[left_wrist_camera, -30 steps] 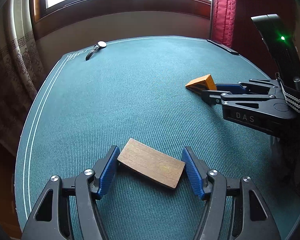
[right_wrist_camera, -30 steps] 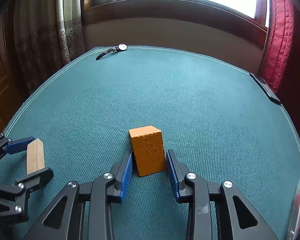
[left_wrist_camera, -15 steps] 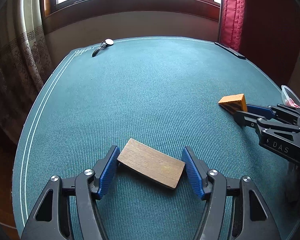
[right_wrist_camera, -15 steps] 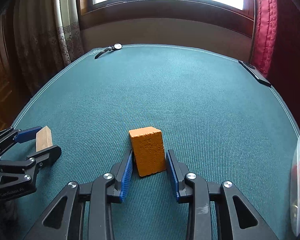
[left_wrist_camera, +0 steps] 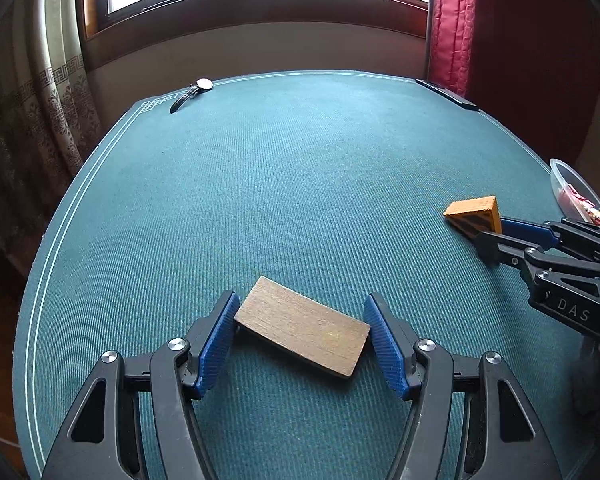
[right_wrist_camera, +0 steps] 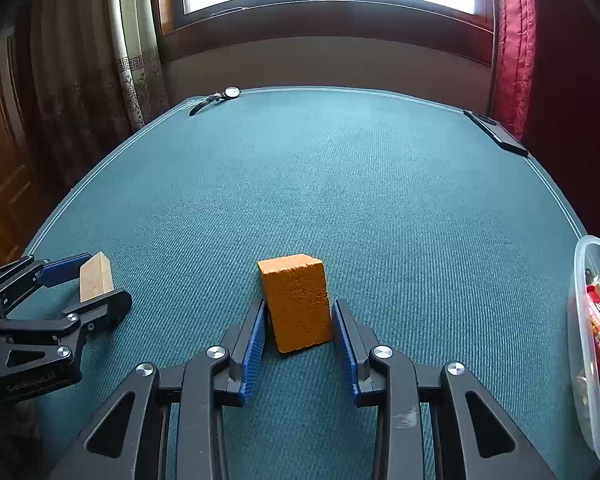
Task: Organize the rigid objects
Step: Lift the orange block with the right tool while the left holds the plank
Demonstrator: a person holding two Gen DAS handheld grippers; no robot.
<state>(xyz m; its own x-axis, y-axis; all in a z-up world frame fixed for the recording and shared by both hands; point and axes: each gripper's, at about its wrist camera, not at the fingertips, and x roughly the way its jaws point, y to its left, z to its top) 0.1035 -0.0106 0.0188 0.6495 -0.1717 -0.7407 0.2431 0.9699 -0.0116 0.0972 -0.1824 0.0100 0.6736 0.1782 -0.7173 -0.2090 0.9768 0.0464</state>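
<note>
A flat brown wooden block lies crosswise between the blue pads of my left gripper, which is shut on its two ends. It casts a shadow on the green table cloth. My right gripper is shut on an upright orange block. In the left wrist view the right gripper comes in from the right with the orange block at its tips. In the right wrist view the left gripper sits at the left edge with the wooden block seen end on.
A wristwatch lies at the far left corner of the table. A flat black device rests at the far right edge. A clear plastic tub with packets in it stands at the right edge. Curtains and a window lie beyond.
In the left wrist view the right gripper with the orange block has slid rightward and nearer. The plastic tub has come into both views at the right. Both blocks stay gripped.
</note>
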